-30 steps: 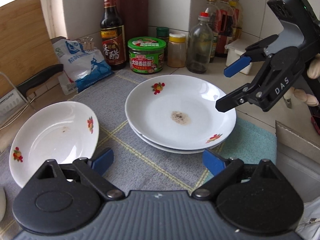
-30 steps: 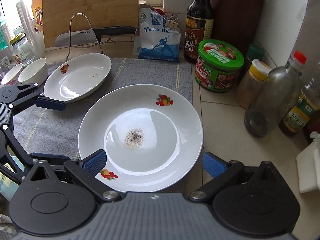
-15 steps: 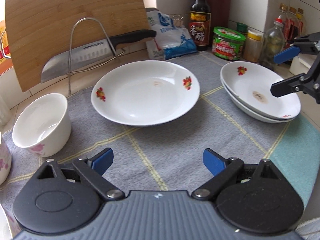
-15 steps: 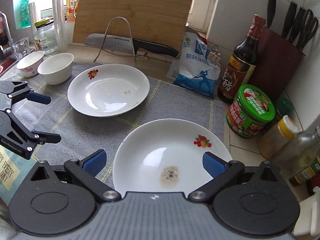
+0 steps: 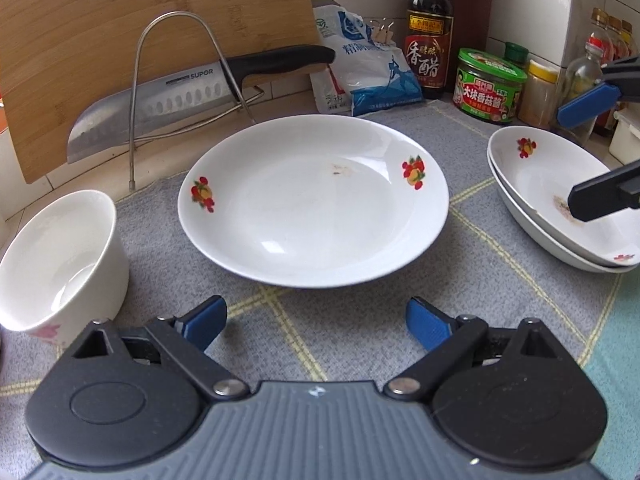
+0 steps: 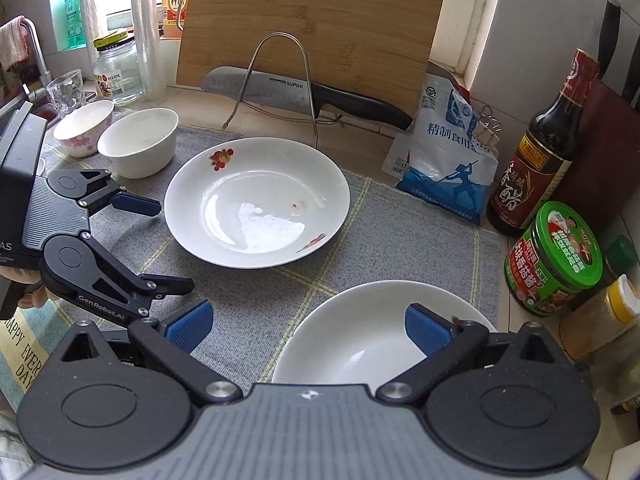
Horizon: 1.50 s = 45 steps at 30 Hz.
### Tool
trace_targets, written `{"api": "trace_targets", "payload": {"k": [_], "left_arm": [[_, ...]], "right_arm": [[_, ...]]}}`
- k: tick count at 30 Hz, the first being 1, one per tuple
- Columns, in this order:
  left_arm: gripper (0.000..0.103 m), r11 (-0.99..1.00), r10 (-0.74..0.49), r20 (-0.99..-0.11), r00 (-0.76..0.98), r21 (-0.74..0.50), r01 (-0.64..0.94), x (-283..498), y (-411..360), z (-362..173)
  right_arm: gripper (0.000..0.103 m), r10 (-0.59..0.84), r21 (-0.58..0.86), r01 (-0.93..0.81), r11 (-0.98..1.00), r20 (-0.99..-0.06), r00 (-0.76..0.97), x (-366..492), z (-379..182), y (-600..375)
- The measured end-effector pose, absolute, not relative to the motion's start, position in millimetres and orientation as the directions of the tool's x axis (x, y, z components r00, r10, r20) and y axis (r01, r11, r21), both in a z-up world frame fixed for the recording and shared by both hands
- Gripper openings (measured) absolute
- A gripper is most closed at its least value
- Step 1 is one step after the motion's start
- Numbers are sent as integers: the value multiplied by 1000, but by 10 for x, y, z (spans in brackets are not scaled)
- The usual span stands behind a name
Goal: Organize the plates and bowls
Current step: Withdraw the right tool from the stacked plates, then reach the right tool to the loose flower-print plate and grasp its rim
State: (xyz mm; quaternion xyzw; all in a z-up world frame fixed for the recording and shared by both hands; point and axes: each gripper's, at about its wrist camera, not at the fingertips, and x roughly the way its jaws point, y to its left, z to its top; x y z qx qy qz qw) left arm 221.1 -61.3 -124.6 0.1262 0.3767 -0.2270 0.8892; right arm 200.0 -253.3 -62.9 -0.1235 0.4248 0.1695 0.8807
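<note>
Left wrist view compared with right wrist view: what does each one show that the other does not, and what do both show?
Only the left wrist view shows that the right-hand plates are a stack of two. Only the right wrist view shows the second bowl with pink flowers, the glass jar and the drinking glass. Both show the single plate, the white bowl, the knife and the vinegar bottle.

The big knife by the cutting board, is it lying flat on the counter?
No. The knife rests across a wire rack, its blade held up off the counter in front of the wooden cutting board.
</note>
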Motion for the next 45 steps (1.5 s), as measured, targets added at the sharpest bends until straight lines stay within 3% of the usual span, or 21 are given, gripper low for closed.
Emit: {"api": "trace_targets", "payload": {"k": [7,20,45], "left_arm": [[103,869,-328,-730,600,16,495,2388,-619,-1302],[103,884,-336,-678,653,12,467,2322,-584,-1346],[102,870,-353,-660,663,28,492,2364,-580,-1305]], "right_arm": [[103,218,-48,-417,908,-795,567,2254,-653,-2508],[103,357,78,-504,860,-799,484,2845,-734,-2400],[103,474,275,-523,807,-830,295,3762,-1215,-2294]]}}
